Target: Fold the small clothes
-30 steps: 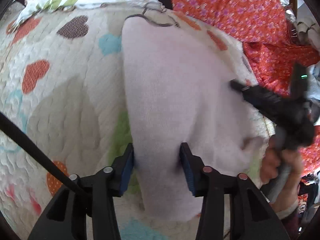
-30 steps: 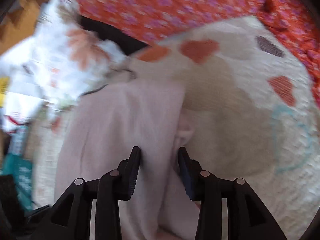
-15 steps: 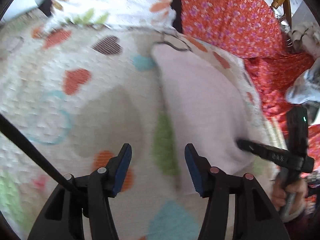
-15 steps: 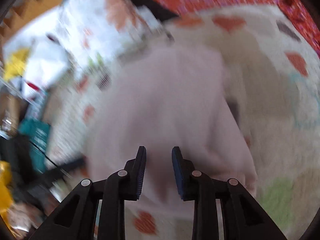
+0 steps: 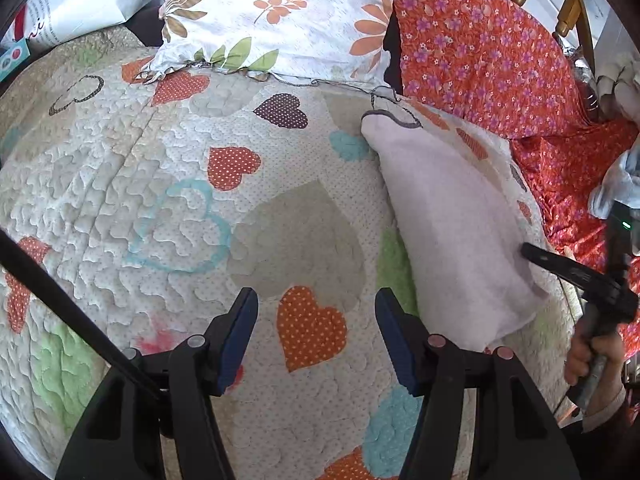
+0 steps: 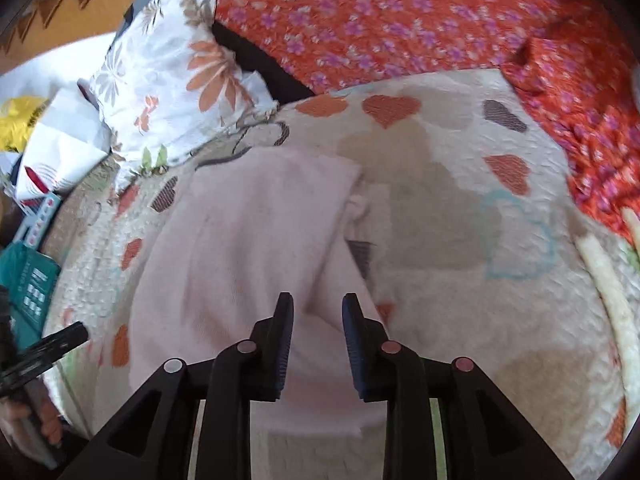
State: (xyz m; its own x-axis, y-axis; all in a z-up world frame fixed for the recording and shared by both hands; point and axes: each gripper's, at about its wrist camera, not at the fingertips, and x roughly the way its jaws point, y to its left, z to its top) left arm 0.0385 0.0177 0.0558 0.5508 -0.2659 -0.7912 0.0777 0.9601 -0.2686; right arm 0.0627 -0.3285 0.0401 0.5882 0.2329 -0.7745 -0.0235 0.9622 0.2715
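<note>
In the left wrist view our left gripper (image 5: 316,332), jaws just widened and empty, hangs over the heart quilt (image 5: 160,184); the pale pink garment (image 5: 452,232) lies right of centre. In the right wrist view our right gripper (image 6: 317,330), jaws reopening slightly, is above that garment (image 6: 248,248) at centre, not pressing it.

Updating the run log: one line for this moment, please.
left gripper: open, over quilt | right gripper: open, above pink garment | garment: folded, lying flat

Pale pink garment (image 5: 452,216) at right; cream quilt (image 5: 120,184) patterned with orange, grey and teal hearts; white pillow (image 5: 280,12) — orange flowers, green leaves — at top; red cloth (image 5: 480,52), purple blossoms, upper right.
</note>
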